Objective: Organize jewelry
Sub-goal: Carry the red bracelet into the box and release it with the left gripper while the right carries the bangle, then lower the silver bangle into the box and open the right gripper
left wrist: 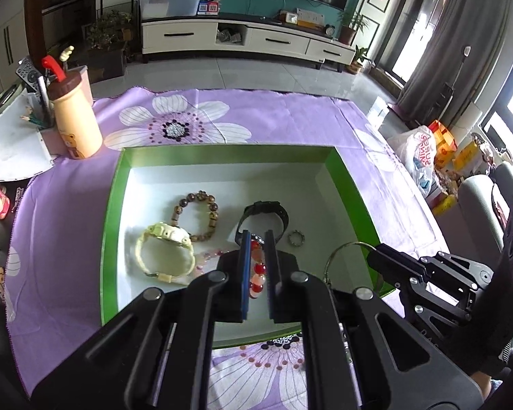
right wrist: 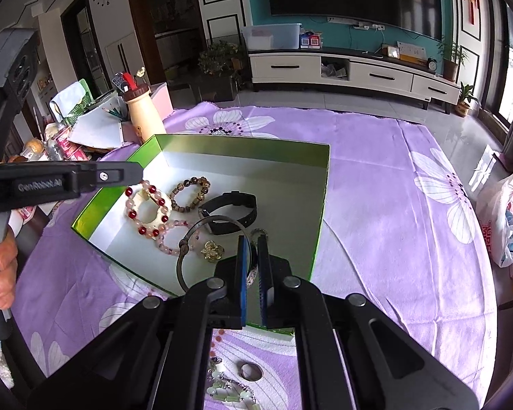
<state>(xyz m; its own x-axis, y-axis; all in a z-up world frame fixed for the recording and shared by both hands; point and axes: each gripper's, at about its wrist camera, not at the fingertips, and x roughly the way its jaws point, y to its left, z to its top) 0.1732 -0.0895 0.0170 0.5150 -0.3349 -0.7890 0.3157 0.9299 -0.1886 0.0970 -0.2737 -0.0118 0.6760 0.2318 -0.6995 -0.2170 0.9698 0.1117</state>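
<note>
You will find the box (left wrist: 114, 184) on the cloth (left wrist: 290, 119). Inside it, the brown bead bracelet (left wrist: 198, 215) lies behind the pale watch (left wrist: 164, 253); the dark watch (left wrist: 266, 217) lies to their right.

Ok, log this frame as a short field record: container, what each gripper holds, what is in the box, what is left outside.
container: green box, open, on purple floral cloth
left gripper: shut on red bead bracelet, above the box
right gripper: shut on thin metal bangle, over the box
in box: cream watch, brown bead bracelet, black watch, gold brooch
outside box: silver ring on cloth
</note>
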